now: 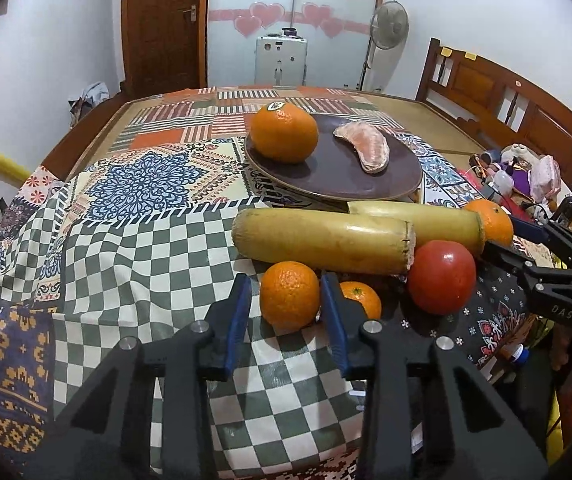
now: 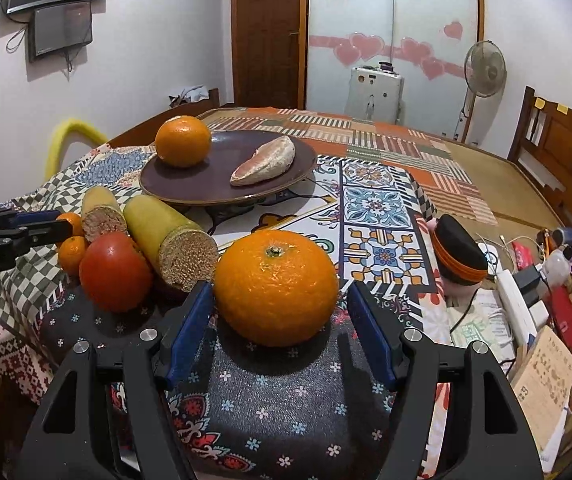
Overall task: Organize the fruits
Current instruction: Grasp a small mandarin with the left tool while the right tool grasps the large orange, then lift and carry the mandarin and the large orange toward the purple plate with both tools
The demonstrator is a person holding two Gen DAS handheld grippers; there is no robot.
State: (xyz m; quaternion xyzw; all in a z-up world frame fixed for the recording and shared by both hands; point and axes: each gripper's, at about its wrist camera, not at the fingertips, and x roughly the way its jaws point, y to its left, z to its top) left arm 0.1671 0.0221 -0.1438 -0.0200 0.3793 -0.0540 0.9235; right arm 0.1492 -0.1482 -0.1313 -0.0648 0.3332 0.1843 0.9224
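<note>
A dark plate (image 1: 326, 184) (image 2: 206, 184) holds a big orange (image 1: 284, 132) (image 2: 183, 141) and a peeled citrus segment (image 1: 366, 145) (image 2: 264, 162). In front lie two sugarcane pieces (image 1: 322, 246) (image 2: 166, 232), a red tomato (image 1: 441, 277) (image 2: 116, 271), and small mandarins (image 1: 290, 294) (image 1: 360, 300) (image 2: 72, 254). My left gripper (image 1: 286, 300) is open, its pads on either side of one mandarin. My right gripper (image 2: 280, 312) is open around a large orange (image 2: 276, 286) (image 1: 494, 222) on the cloth, not touching it.
A patchwork cloth (image 1: 138, 220) covers the table. A black and orange hat-shaped object (image 2: 460, 254), cables, a power strip (image 2: 516, 312) and books lie at the right. A wooden bench (image 1: 506, 100) stands beyond. A fan (image 2: 484, 66) is at the back.
</note>
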